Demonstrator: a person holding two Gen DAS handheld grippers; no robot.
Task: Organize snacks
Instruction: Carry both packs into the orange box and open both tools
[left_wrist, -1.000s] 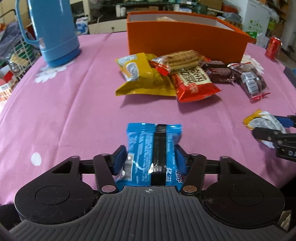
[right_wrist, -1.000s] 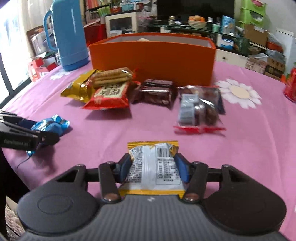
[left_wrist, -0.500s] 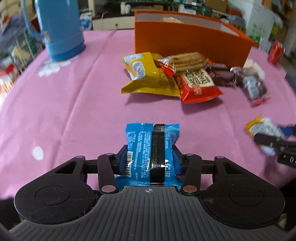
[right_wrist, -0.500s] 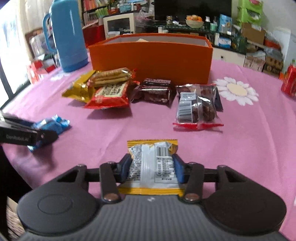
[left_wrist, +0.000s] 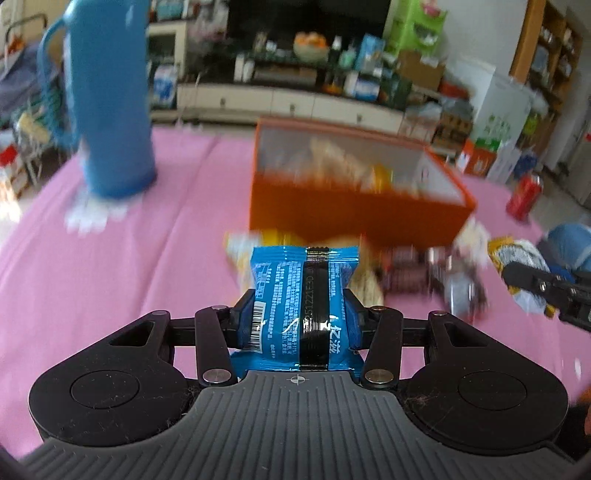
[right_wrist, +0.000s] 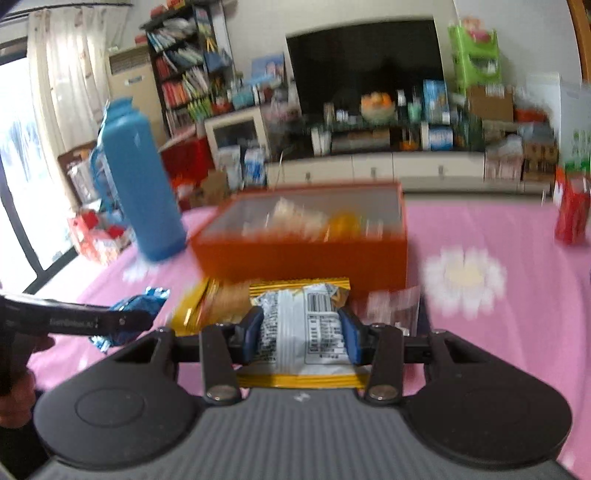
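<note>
Left hand-held gripper (left_wrist: 300, 314): jaws drawn in narrow and clamped on the blue snack packet (left_wrist: 300, 306), one pad pressing on each side of it.
Blue snack packet: upright between the pads, its black centre strip facing the camera, its top edge standing above the fingertips and clear of the tabletop (left_wrist: 110, 280).
Right hand-held gripper (right_wrist: 301, 334): jaws closed as far as the pack allows, gripping the yellow-and-white snack packet (right_wrist: 303, 325).
Yellow-and-white snack packet: held flat between the blue pads (right_wrist: 349, 334), barcode side up, its yellow seam at the near edge.
Seen from across: each wrist view catches the other hand-held gripper at its edge, packet in its jaws.
Orange box (right_wrist: 303, 247): open-topped, on the pink cloth beyond both packets; pale and yellow packs lie inside, blurred.
Loose snacks (left_wrist: 406, 269): a heap lying on the tabletop just in front of the box; the blur is heavy, so they are probably biscuit and chocolate packs, though the kinds cannot be told.
Blue thermos (left_wrist: 110, 110): standing upright, left of the box.
Red can (left_wrist: 524, 194): on the cloth, right of the box.
</note>
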